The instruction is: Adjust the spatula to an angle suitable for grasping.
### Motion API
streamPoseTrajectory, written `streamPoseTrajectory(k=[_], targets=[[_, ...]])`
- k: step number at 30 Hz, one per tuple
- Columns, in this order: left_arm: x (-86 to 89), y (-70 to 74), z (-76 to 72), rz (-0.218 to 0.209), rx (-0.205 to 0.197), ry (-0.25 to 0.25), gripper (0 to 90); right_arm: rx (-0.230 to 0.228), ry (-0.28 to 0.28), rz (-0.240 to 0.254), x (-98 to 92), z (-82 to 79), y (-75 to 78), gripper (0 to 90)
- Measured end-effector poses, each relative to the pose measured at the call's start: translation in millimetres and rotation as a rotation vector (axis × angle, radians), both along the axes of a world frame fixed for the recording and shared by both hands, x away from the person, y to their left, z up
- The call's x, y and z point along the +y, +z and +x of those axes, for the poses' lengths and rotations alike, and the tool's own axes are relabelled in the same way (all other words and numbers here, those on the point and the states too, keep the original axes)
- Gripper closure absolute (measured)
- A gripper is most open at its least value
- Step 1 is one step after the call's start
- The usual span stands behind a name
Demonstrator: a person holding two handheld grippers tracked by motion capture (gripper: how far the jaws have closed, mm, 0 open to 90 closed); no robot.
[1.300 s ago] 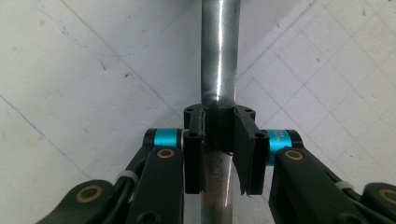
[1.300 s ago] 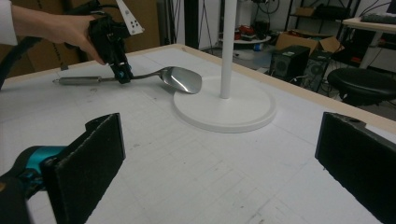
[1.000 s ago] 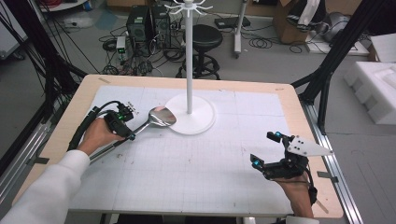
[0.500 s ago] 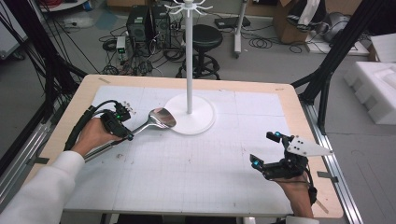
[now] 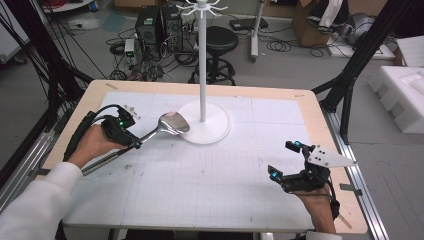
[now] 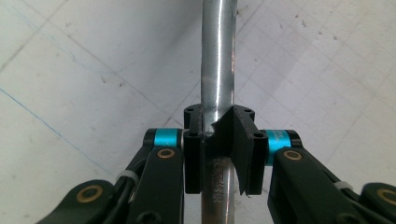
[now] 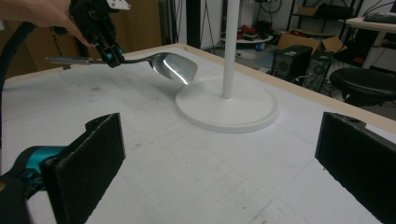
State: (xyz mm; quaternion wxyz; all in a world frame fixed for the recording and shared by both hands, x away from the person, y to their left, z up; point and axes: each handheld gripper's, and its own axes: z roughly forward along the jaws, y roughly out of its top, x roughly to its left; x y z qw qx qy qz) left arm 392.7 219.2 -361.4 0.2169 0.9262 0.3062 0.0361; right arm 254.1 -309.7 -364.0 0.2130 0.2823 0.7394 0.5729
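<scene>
White table [image 5: 210,190], left gripper [image 5: 131,141] fingers clamped on ladle [image 5: 165,127], right gripper [image 5: 282,161] fingers apart.

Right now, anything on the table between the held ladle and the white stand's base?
Nothing visible. The left gripper is shut on the ladle handle, its bowl raised just beside the stand base. The table between them is bare. The right gripper sits open, far off.

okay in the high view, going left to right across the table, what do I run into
Left gripper shut on the spoon's handle → spoon bowl → white stand on its round base → right gripper, jaws open, holding nothing.
</scene>
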Motion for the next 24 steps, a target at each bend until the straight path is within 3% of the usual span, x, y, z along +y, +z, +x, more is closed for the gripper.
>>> streamPoseTrajectory(k=[13,18,23,24], targets=[[-21.0,17.1,-19.2,-0.041,-0.037,-0.132,75.3,-0.003,0.007,-0.008,1.1,-1.0,2.1,0.4],[-37.9,20.2,-28.1,-0.058,-0.031,-0.182,75.2,-0.008,0.007,-0.008,0.9,-1.4,3.4,0.4],[-53.2,20.8,-33.4,-0.046,-0.036,-0.23,75.3,-0.009,0.009,-0.008,0.9,-1.5,3.7,0.4],[-61.7,21.1,-36.1,-0.044,-0.041,-0.259,75.2,-0.007,0.01,-0.008,0.9,-1.7,3.8,0.4]])
